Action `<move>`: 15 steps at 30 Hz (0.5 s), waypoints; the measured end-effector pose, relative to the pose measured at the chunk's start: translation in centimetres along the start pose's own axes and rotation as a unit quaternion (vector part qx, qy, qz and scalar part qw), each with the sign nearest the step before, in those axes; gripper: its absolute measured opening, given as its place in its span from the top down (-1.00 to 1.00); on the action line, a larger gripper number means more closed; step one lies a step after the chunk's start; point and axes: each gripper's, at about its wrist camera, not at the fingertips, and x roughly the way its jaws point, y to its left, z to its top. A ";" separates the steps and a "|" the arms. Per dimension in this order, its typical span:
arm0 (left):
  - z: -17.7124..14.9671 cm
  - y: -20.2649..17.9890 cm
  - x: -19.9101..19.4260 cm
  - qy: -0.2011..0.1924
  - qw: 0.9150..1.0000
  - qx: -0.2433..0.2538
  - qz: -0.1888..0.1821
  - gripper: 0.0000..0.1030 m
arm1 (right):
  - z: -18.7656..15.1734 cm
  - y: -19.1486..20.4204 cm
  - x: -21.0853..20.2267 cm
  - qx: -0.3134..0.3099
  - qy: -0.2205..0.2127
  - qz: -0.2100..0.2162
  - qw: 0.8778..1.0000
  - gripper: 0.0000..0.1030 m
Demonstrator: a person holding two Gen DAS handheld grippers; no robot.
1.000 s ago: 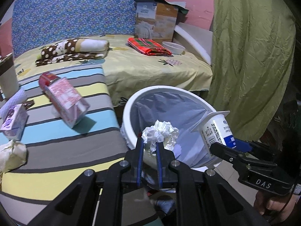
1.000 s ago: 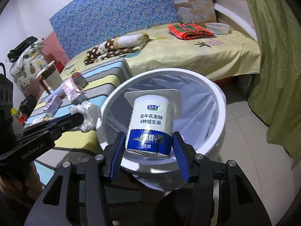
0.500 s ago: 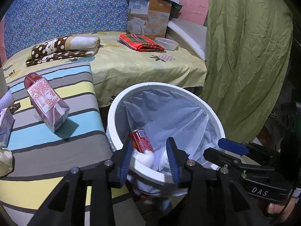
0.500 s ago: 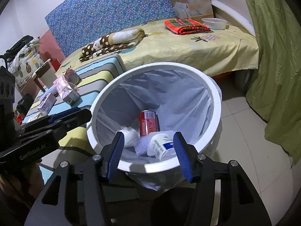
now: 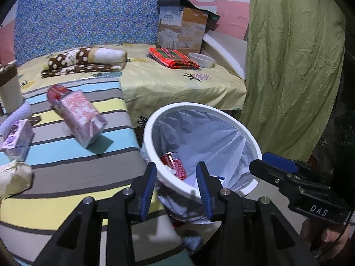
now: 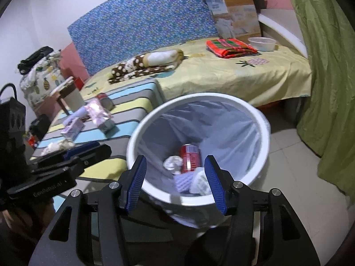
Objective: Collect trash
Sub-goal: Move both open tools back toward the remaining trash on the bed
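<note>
A white bin point(image 6: 264, 130) with a pale liner stands on the floor beside the striped cushion point(image 5: 66, 168). Inside lie a red can point(image 6: 189, 157), a crumpled tissue point(image 6: 173, 163) and a white yogurt cup point(image 6: 200, 182). My right gripper point(image 6: 175, 182) is open and empty over the bin's near rim. My left gripper point(image 5: 176, 185) is open and empty at the bin's point(image 5: 206, 108) left near rim. On the cushion lie a pink carton point(image 5: 82, 115), a purple box point(image 5: 16, 138) and a wrapped wad point(image 5: 13, 177).
A yellow-sheeted bed point(image 5: 168, 82) lies behind with a spotted blanket point(image 5: 88, 59), red cloth point(image 5: 173, 57), white bowl point(image 5: 202, 59) and cardboard box point(image 5: 184, 31). A green curtain point(image 5: 288, 66) hangs at the right. Tiled floor point(image 6: 295, 166) lies right of the bin.
Both grippers opened: the tissue and the yogurt cup dropped into the bin. Both grippers have since drawn back a little from it.
</note>
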 end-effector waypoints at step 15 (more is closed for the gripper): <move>-2.3 3.7 -4.1 -0.022 0.997 -0.033 0.060 0.25 | -0.5 4.7 0.7 -0.053 0.008 0.063 0.997 -0.09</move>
